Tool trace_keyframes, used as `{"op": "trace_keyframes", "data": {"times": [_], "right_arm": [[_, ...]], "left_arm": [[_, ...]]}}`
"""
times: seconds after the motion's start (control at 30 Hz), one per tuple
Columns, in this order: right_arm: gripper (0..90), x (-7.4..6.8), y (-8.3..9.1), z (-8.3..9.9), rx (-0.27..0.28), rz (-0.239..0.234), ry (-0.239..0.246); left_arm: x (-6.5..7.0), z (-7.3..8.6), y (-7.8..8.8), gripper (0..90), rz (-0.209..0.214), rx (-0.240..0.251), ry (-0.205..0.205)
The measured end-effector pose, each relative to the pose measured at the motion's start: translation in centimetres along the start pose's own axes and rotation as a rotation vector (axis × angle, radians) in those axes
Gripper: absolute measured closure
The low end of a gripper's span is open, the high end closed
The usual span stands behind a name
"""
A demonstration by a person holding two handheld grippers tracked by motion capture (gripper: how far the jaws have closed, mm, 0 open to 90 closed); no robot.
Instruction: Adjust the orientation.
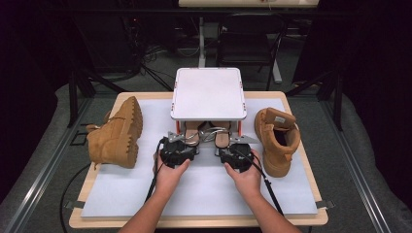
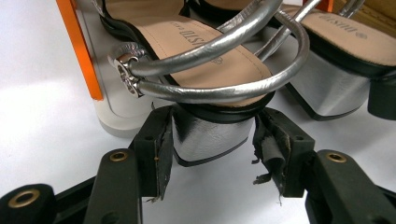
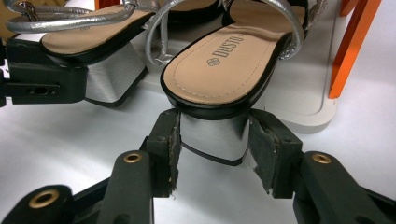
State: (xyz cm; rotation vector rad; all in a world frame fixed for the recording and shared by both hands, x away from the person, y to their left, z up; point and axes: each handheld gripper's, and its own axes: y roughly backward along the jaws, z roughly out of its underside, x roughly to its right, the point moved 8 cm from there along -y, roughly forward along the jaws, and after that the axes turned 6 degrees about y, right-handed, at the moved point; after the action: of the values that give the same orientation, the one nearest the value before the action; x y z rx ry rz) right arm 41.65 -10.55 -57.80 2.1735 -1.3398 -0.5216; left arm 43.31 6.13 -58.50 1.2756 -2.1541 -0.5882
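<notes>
I have each gripper around a sandal heel under the white shelf (image 1: 207, 94): left gripper (image 2: 212, 140) loosely straddling the left sandal (image 2: 212, 130), right gripper (image 3: 214, 140) seemingly pinching the right sandal (image 3: 215, 133). Pulling now, the left heel may slip free.

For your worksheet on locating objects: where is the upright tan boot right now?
In the high view the upright tan boot stands at the table's right side, beside the white two-tier rack and just beyond the right gripper.
</notes>
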Motion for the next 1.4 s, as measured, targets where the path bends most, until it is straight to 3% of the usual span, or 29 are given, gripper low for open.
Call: {"op": "trace_keyframes", "data": {"times": [0.5,1.13,1.4], "right_arm": [[54.6,0.6,-1.1,-0.5,-0.016,0.008,0.018],[54.8,1.0,-2.0,-0.9,-0.033,0.022,0.024],[63.1,0.8,-1.2,-0.9,-0.026,0.029,0.016]], "left_arm": [[-0.3,-1.1,-1.0,47.9,-0.009,-0.008,0.006],[-0.6,-0.9,-1.5,47.8,-0.013,-0.006,0.002],[-0.2,-0.9,-0.8,53.3,-0.035,0.005,-0.011]]}}
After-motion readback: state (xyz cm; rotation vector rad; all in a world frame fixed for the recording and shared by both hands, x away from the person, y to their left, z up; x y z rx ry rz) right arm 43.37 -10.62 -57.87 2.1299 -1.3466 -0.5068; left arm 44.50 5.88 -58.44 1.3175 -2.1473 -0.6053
